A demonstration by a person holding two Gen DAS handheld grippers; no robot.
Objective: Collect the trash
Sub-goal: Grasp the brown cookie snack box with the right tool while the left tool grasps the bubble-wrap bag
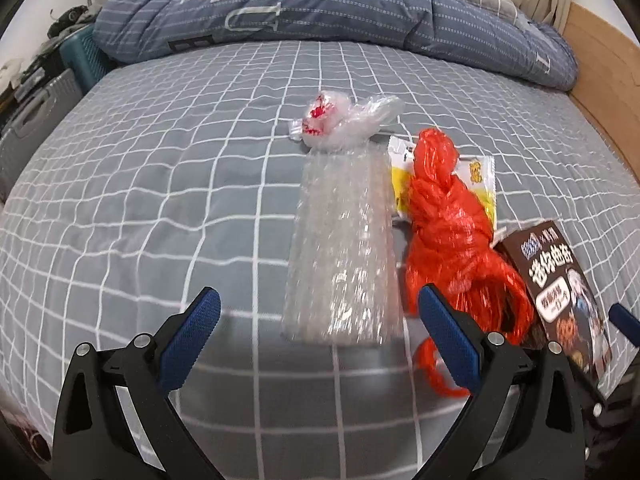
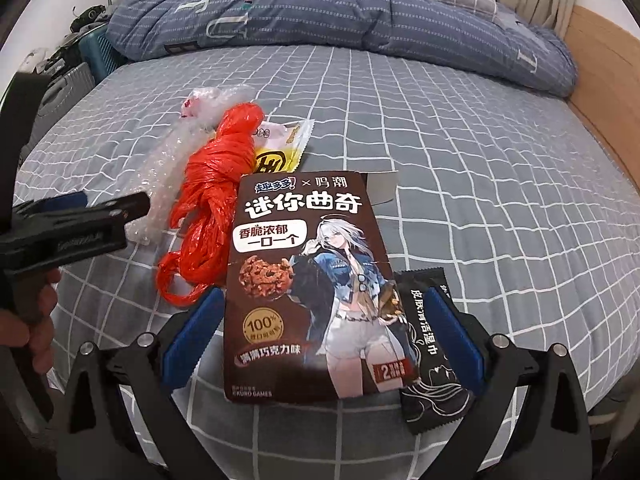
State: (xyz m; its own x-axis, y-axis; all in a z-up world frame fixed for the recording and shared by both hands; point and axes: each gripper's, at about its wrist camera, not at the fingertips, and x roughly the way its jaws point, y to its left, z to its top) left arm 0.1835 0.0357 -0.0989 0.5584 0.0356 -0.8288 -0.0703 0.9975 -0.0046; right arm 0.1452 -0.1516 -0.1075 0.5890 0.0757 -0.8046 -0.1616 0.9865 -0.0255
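Note:
Trash lies on a grey checked bed (image 1: 160, 184). A clear bubble-wrap sheet (image 1: 344, 252) lies between my open left gripper's (image 1: 320, 324) fingers, just ahead of the tips. A knotted red plastic bag (image 1: 452, 240) lies to its right, over a yellow snack wrapper (image 1: 480, 180). A crumpled clear bag with red print (image 1: 340, 120) lies farther back. My right gripper (image 2: 324, 332) is open around a brown cookie packet (image 2: 308, 288), with a black wet-wipe sachet (image 2: 432, 356) by its right finger. The red bag (image 2: 216, 200) and bubble wrap (image 2: 164, 172) show left of it.
A blue striped duvet (image 1: 320, 4) is bunched across the far side of the bed. A wooden bed frame (image 1: 600, 92) runs along the right. Suitcases (image 1: 36, 120) and clutter stand off the bed's left edge. The left gripper's body (image 2: 68, 224) shows at the right wrist view's left.

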